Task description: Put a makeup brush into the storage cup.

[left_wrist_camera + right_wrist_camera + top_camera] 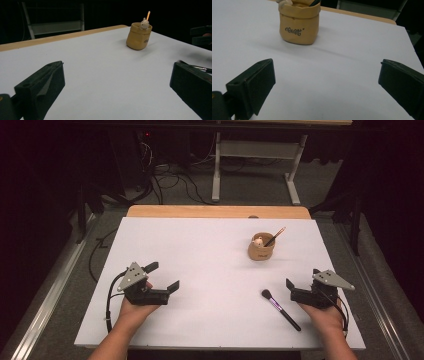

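Oddly, the tan sack-shaped cup (261,249) hid most of a pencil (275,236), and the right gripper view cropped its rim. The bristled black-handled brush (280,309) lay just beside the right gripper (302,282); like the left gripper (162,276), it gaped, grasping nothing.

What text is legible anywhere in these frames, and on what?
"Best" with a small heart after it, in dark looping script, as best it reads: on the front of the tan pouch-shaped holder, in the right gripper view.
The same print in the left gripper view and the high view: too small to read.
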